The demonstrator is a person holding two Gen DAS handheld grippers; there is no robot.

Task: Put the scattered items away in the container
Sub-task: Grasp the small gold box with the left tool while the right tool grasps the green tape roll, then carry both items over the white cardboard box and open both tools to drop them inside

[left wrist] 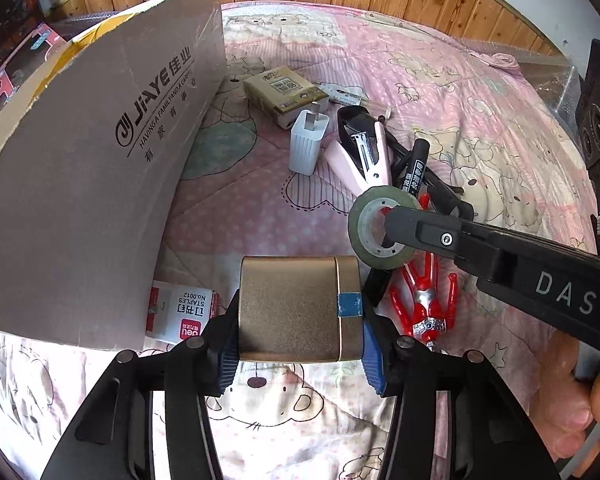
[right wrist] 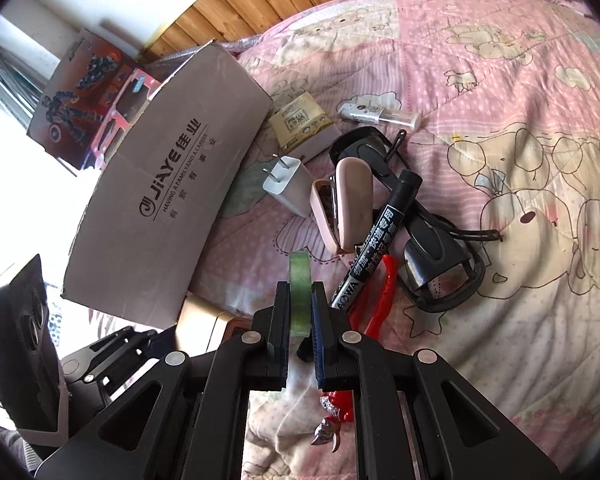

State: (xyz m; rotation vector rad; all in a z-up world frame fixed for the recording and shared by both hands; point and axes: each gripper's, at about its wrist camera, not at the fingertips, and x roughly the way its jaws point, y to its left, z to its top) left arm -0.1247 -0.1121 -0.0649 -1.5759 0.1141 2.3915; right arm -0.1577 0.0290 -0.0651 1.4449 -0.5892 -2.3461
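The left gripper (left wrist: 300, 356) is clenched on a gold metal box (left wrist: 296, 308), its blue pads pressing the 2 short sides; the box has a small piece of blue tape across the lid seam. The right gripper (right wrist: 300, 312) is closed on a roll of green tape (right wrist: 300, 292), which stands on its edge between the jaws (in the left wrist view 1 finger goes through the hole of the roll (left wrist: 382, 232)).

So the step in hand, as I judge it, is carrying: both grippers are loaded and nothing is released yet. The container is the cardboard box (left wrist: 92, 184), which stands at the left on the pink quilt (left wrist: 460, 92), its printed side wall toward the grippers. The next move calls for lifting both loads above this wall, bringing them over the opening, and only then opening the jaws. The wall is tall, so a low path would hit it.

Still on the quilt I count: 1 white charger plug (left wrist: 308, 144), 1 pink stapler (left wrist: 360, 156), 1 black marker (right wrist: 376, 236), 1 pair of black sunglasses (right wrist: 432, 248), 1 red toy figure (left wrist: 424, 296), 1 pack of tissues (left wrist: 284, 96), 1 small white tube (right wrist: 376, 114), and 1 box of staples (left wrist: 184, 312) just beside the container wall.
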